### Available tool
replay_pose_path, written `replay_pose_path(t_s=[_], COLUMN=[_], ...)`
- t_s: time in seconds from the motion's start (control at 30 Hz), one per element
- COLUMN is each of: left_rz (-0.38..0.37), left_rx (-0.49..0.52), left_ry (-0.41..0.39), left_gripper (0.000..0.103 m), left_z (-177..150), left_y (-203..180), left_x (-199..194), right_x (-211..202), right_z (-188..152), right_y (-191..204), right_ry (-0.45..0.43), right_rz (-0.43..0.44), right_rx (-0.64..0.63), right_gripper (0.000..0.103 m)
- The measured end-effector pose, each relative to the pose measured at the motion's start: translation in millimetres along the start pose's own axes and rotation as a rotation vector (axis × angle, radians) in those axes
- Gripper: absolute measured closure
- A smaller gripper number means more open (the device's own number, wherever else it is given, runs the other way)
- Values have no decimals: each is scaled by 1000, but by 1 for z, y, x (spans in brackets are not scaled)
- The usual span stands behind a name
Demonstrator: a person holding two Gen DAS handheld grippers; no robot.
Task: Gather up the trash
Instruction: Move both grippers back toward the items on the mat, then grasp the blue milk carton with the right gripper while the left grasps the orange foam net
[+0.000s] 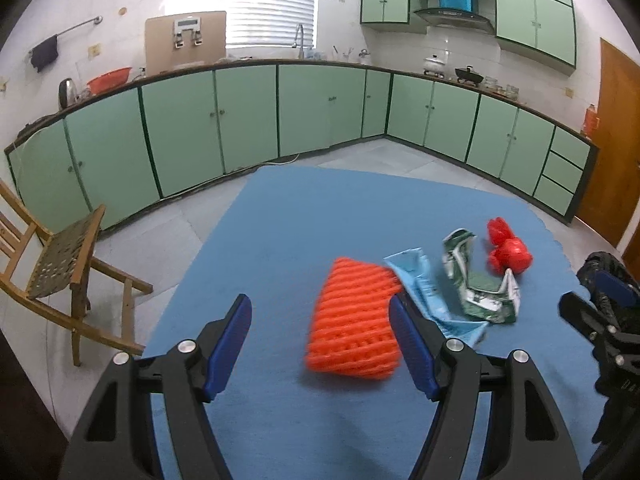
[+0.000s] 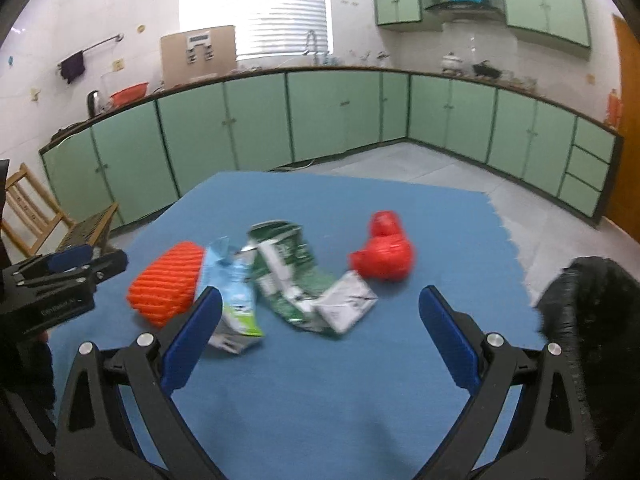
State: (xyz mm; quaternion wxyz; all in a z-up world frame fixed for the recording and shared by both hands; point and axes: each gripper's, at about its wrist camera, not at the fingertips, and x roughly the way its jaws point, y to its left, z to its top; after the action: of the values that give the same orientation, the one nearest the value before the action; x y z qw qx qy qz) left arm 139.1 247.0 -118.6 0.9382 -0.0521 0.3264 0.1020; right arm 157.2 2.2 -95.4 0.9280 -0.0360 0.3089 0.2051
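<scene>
Likely light and squashy, the foam net [image 1: 354, 322] suits a mid-body pinch; left gripper [image 1: 320, 344] and right gripper [image 2: 320, 336] gape wide, empty.

Black left gripper [image 1: 320, 322], blue ribbed jaws, silver screws

Near half of the blue table [image 2: 320, 420] bare; open passage in front of both grippers; trash strung in a row across the middle: orange foam net [image 2: 168, 286] toward the left edge, light-blue wrapper [image 2: 234, 300] touching it, green-white packet [image 2: 296, 276] next, red plastic lump [image 2: 384, 252] rightmost, slightly apart; far half clear to the far edge; black bag [image 2: 592, 308] bulks at the right edge; left gripper [image 2: 86, 266] juts in over the left edge.
</scene>
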Motion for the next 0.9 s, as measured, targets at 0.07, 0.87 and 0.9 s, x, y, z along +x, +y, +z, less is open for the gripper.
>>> replay_pose_path(t_s=[0.07, 0.87, 0.9], left_rz=[3, -26, -31], left_rx=[0, -50, -48], left_ry=[-2, 20, 21], left_gripper=[33, 33, 33], left_z=[0, -12, -12], left_y=[5, 31, 29], left_x=[3, 11, 11], right_x=[6, 80, 80], right_z=[0, -10, -9], right_y=[12, 68, 64], right_ry=[11, 230, 235], right_rz=[20, 105, 120], right_rx=[-21, -90, -71], right_gripper=[10, 61, 67])
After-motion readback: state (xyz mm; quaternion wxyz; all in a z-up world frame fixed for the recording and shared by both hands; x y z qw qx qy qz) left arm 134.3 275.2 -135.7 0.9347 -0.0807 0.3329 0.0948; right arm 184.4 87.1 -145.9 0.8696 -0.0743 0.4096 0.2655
